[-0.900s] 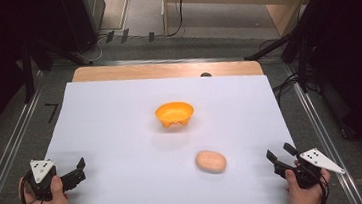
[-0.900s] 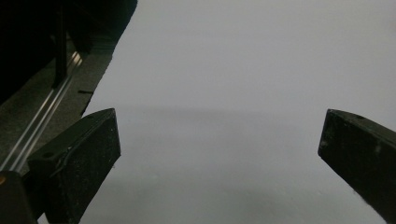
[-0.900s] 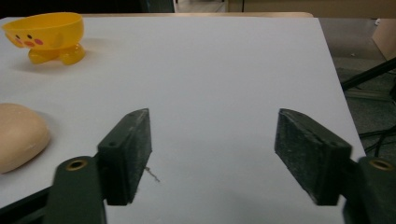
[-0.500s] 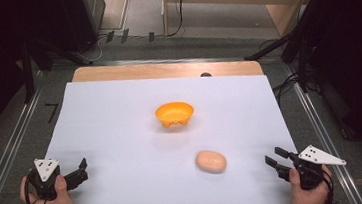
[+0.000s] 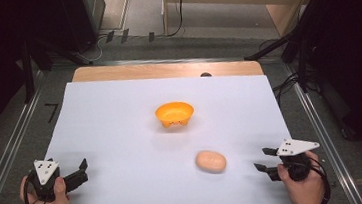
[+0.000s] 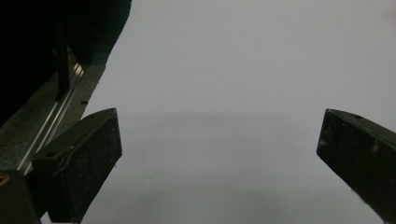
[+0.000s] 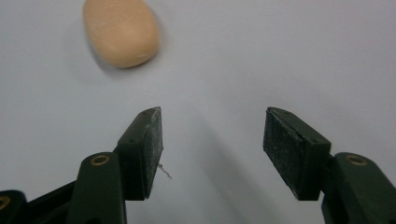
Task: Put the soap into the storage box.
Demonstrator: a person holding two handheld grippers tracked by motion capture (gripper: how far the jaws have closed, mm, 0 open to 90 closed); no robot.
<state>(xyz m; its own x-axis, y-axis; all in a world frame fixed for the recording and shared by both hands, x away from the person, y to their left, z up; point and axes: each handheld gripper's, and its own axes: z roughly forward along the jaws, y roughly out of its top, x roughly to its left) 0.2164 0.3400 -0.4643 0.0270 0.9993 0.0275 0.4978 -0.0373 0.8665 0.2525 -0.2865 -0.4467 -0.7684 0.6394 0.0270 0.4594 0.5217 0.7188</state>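
Observation:
An orange bowl [image 5: 174, 113] stands near the middle of the white sheet [image 5: 120, 118]. A peach-coloured oval lump [image 5: 211, 161] lies nearer the front, right of centre. My right gripper [image 5: 262, 158] hovers just right of it, pointing left, its jaws open with nothing between them. In the right gripper view the lump [image 7: 121, 31] lies ahead and to the left of the open jaws [image 7: 212, 135]. My left gripper [image 5: 79, 172] sits at the front left corner, pointing right. Its jaws [image 6: 219, 144] stand wide open over bare sheet.
The sheet covers a wooden table whose far edge [image 5: 166, 69] shows as a bare strip. Metal rails [image 5: 3, 154] run along both sides. Dark equipment and cables [image 5: 284, 52] stand beyond the far corners.
The right hand has moved its gripper leftward, closer to the peach lump. The left hand has stayed in place.

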